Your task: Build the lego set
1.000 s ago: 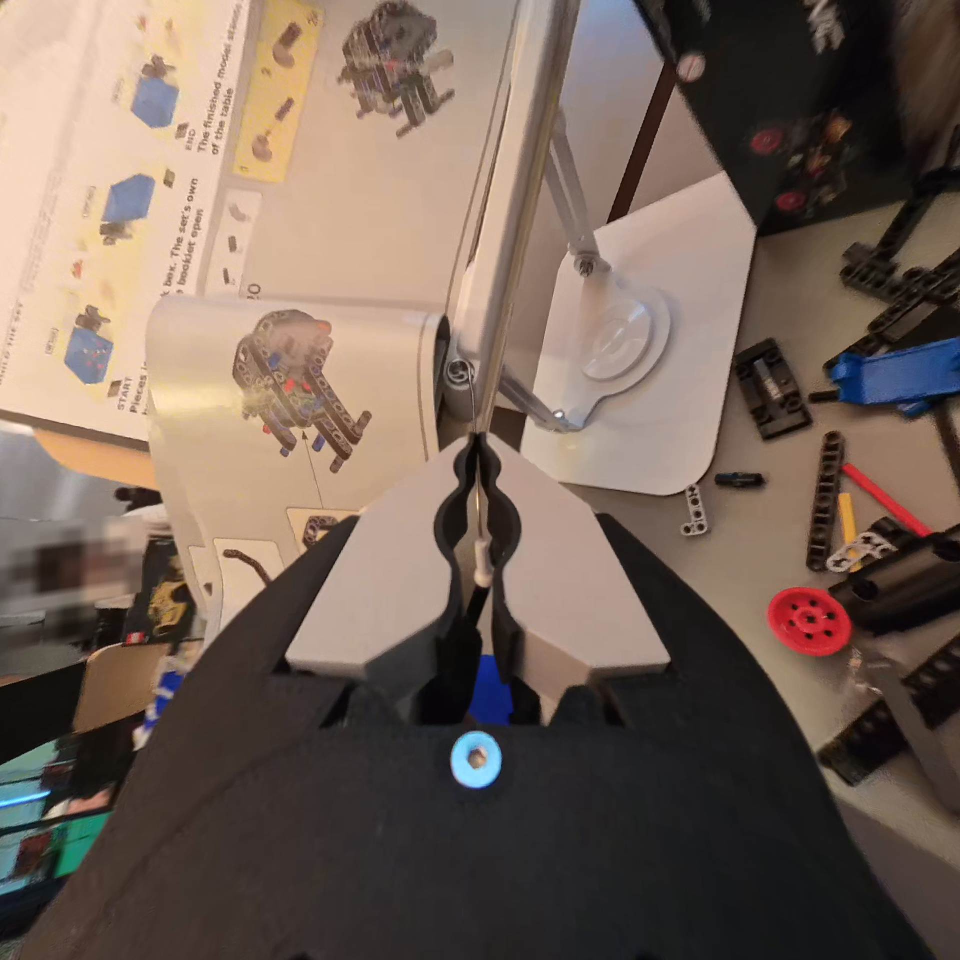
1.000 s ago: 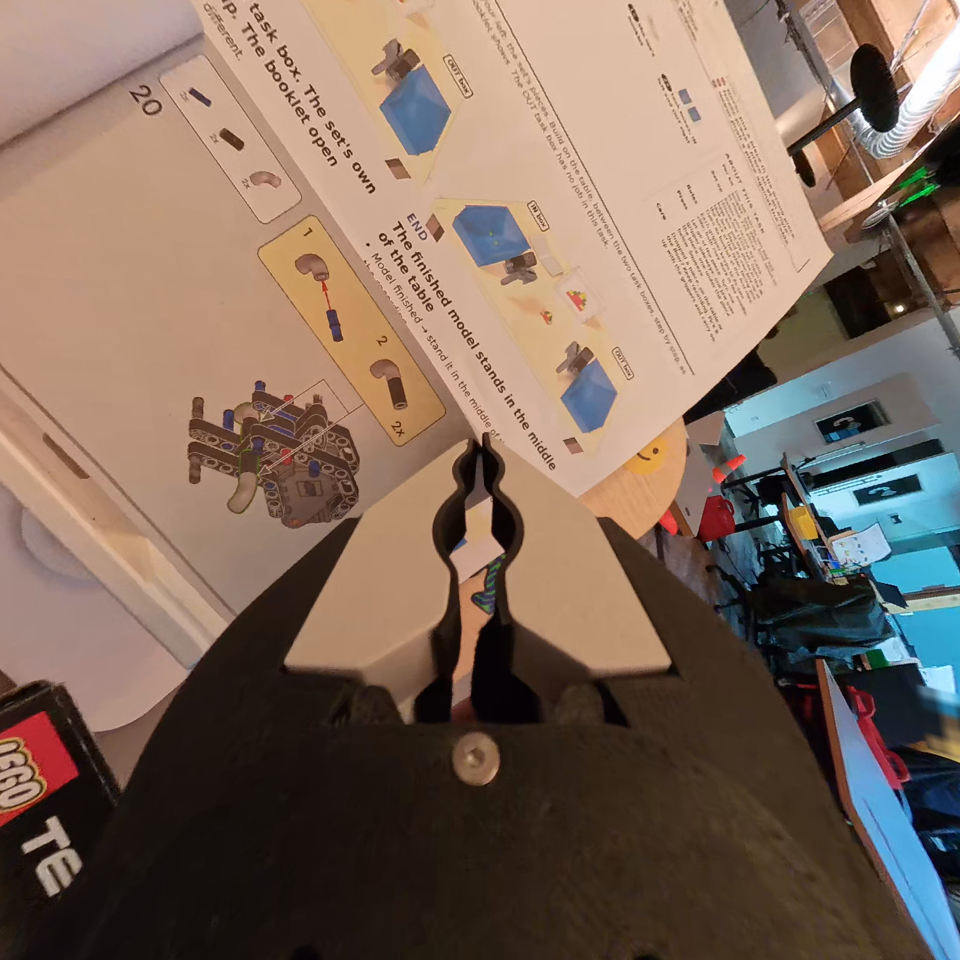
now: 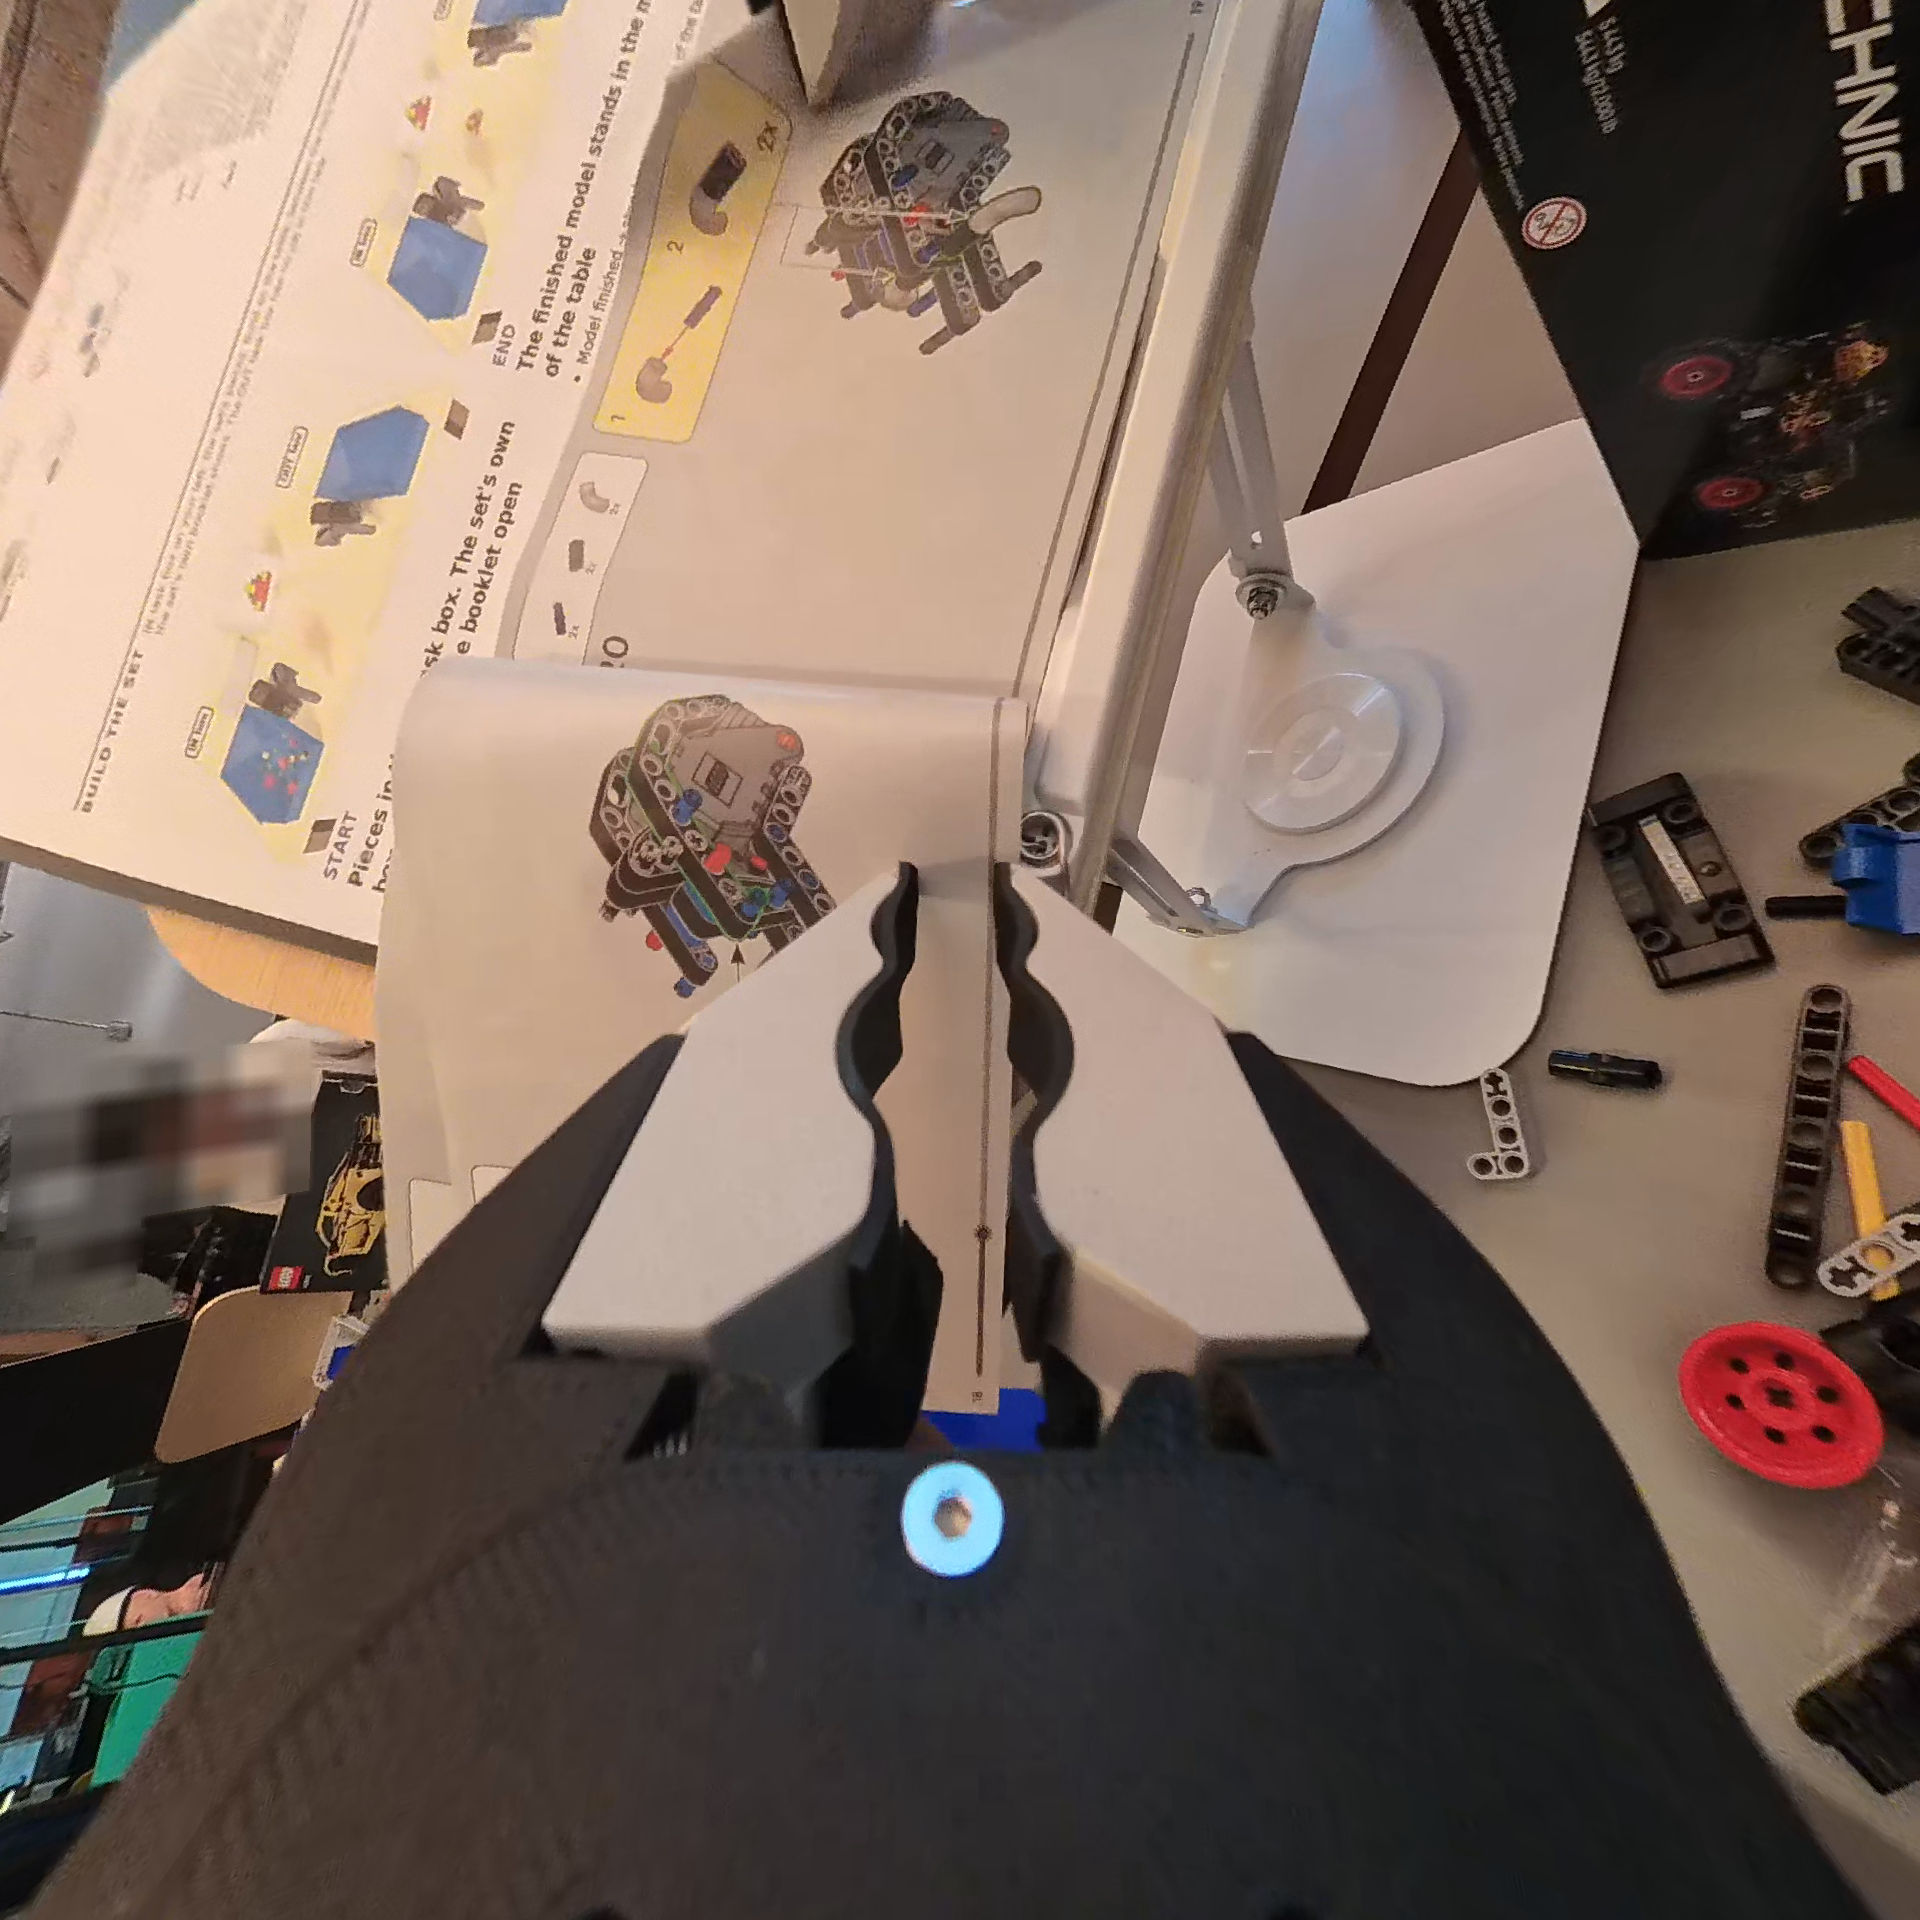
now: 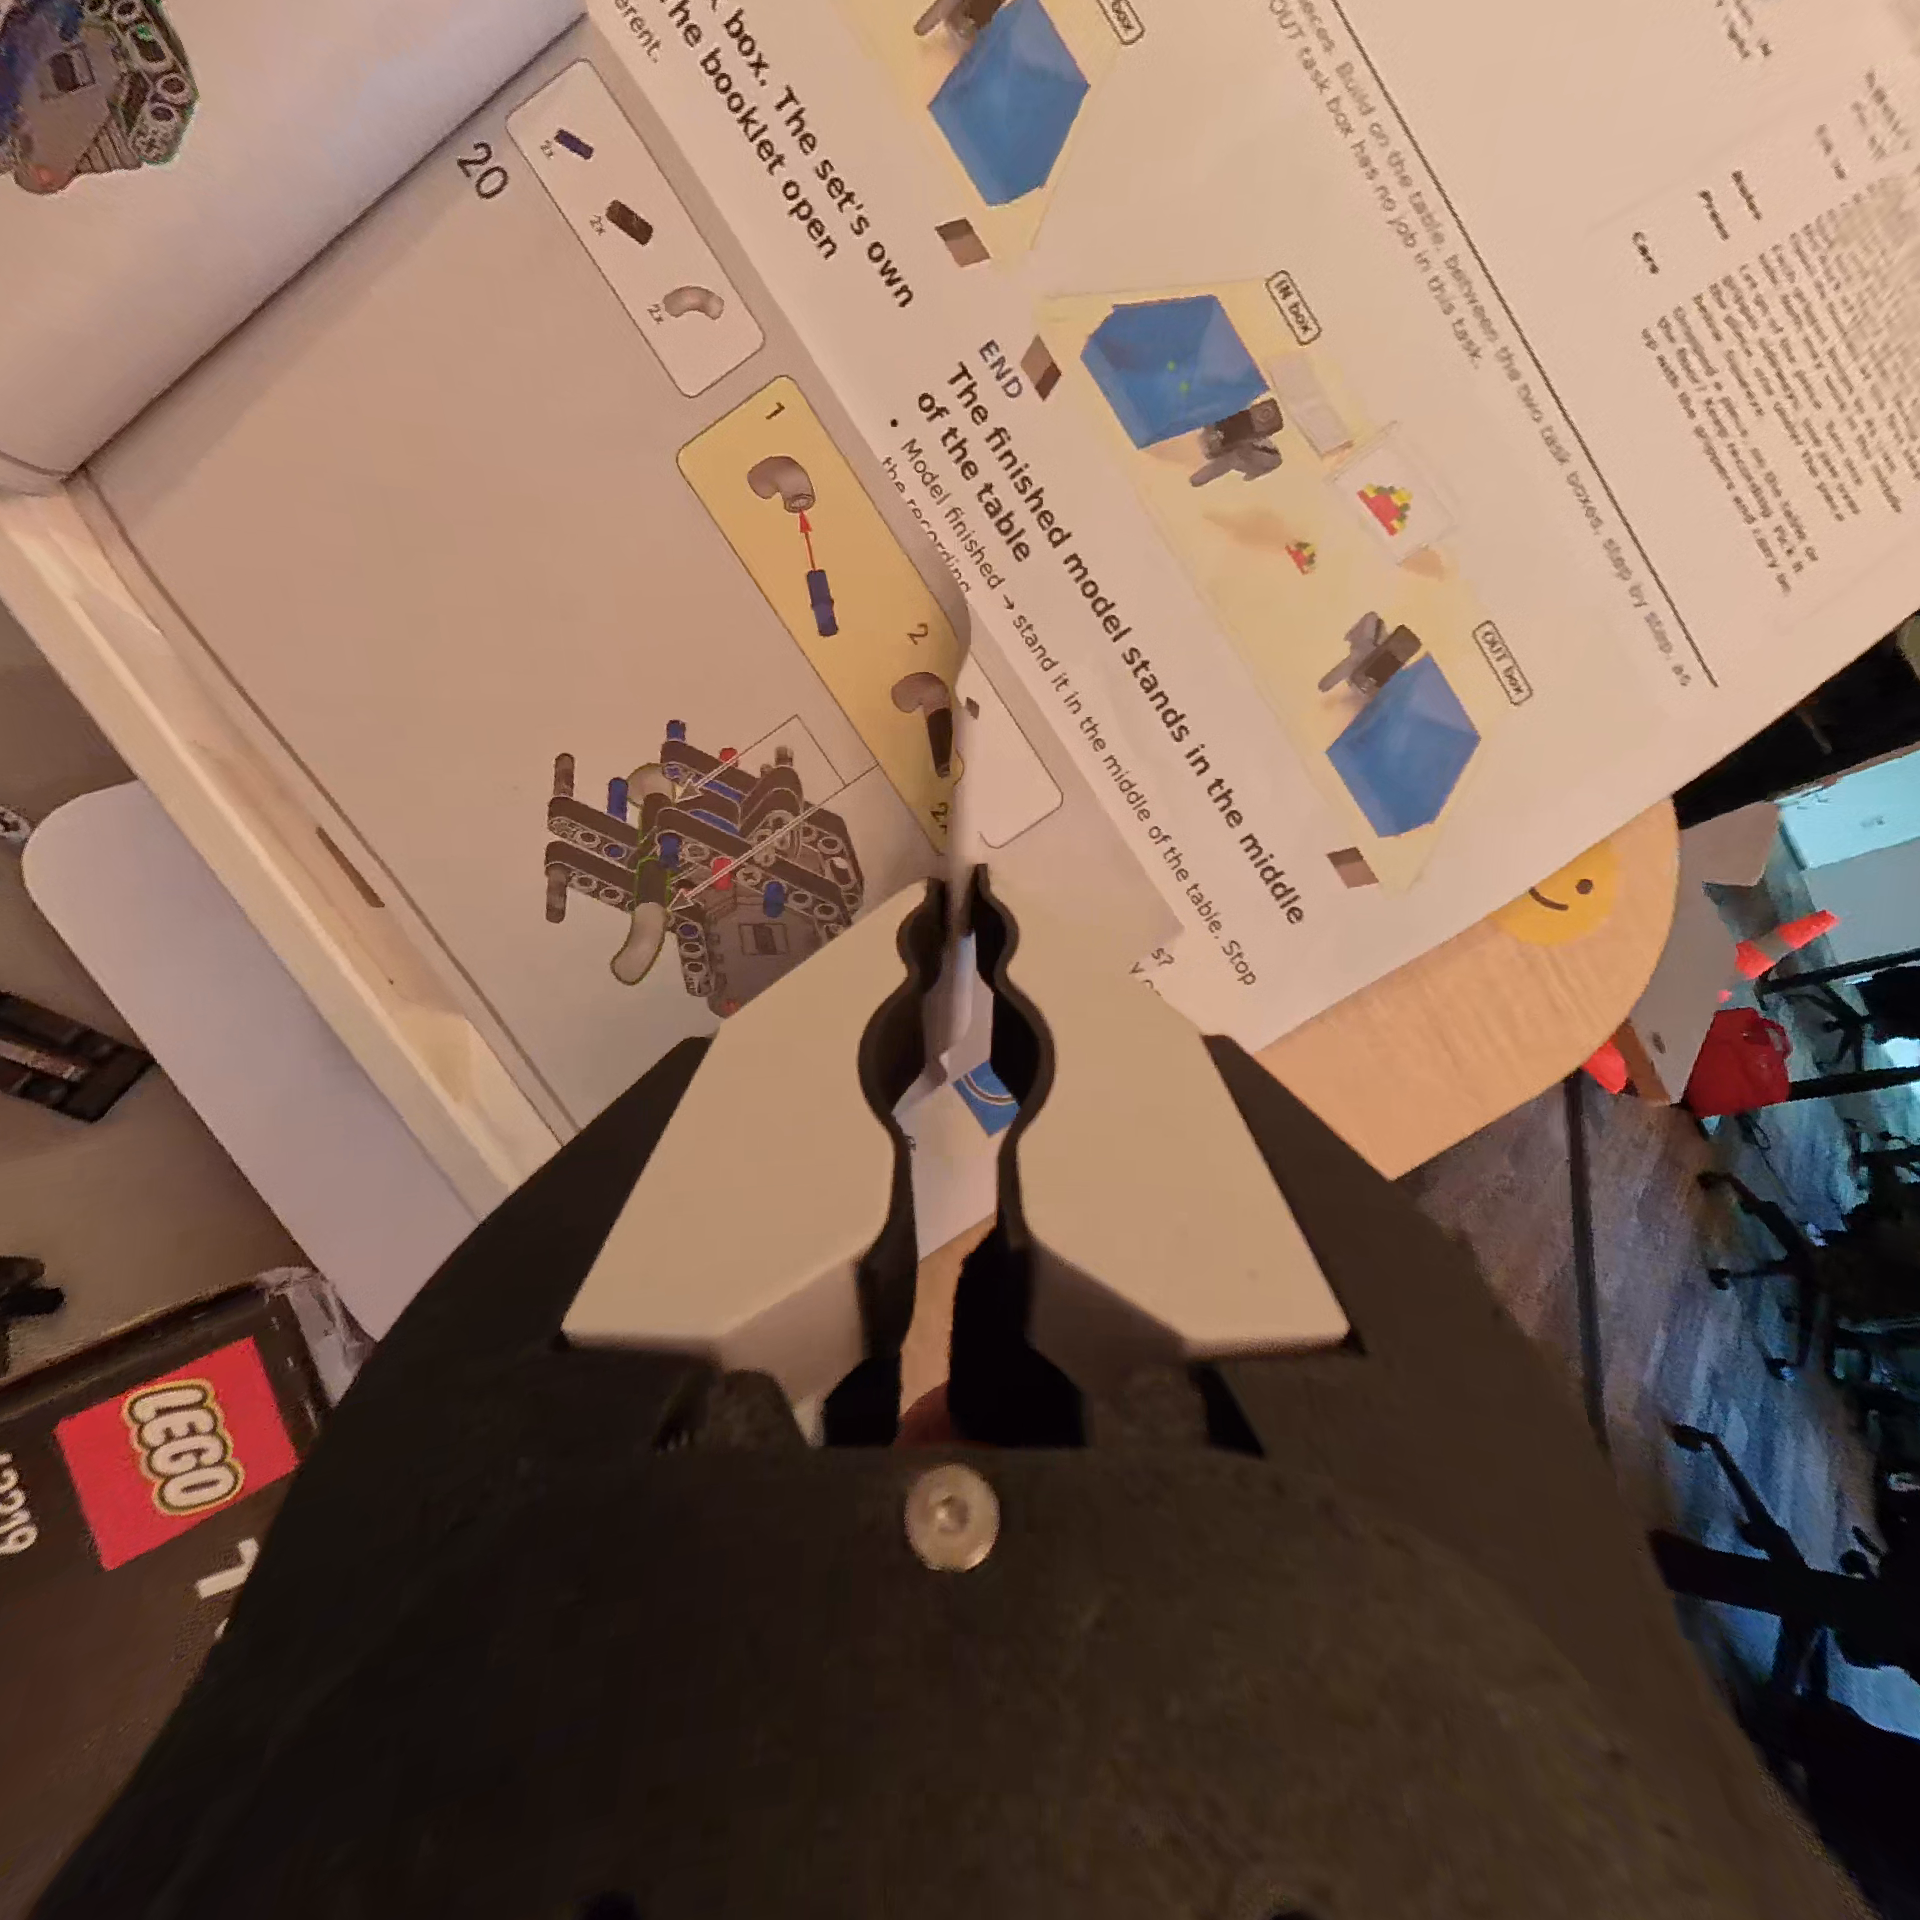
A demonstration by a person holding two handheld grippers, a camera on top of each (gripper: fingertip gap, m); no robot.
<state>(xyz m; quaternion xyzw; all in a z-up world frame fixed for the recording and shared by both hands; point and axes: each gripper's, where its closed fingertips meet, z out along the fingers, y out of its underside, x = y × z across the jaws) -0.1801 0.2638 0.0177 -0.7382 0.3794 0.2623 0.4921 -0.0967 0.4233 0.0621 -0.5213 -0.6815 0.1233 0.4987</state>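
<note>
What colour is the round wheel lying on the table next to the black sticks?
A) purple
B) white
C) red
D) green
C: in the left wrist view the wheel on the grey table is bright red, lying just below the black beam.

Left claw (image 3: 951,883) with fingers slightly parted, right claw (image 4: 958,883) nearly closed, both level

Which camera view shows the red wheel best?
The left wrist view: the red wheel lies in full sight on the table, at the lower right among loose pieces. The right wrist view does not show it at all.
</note>
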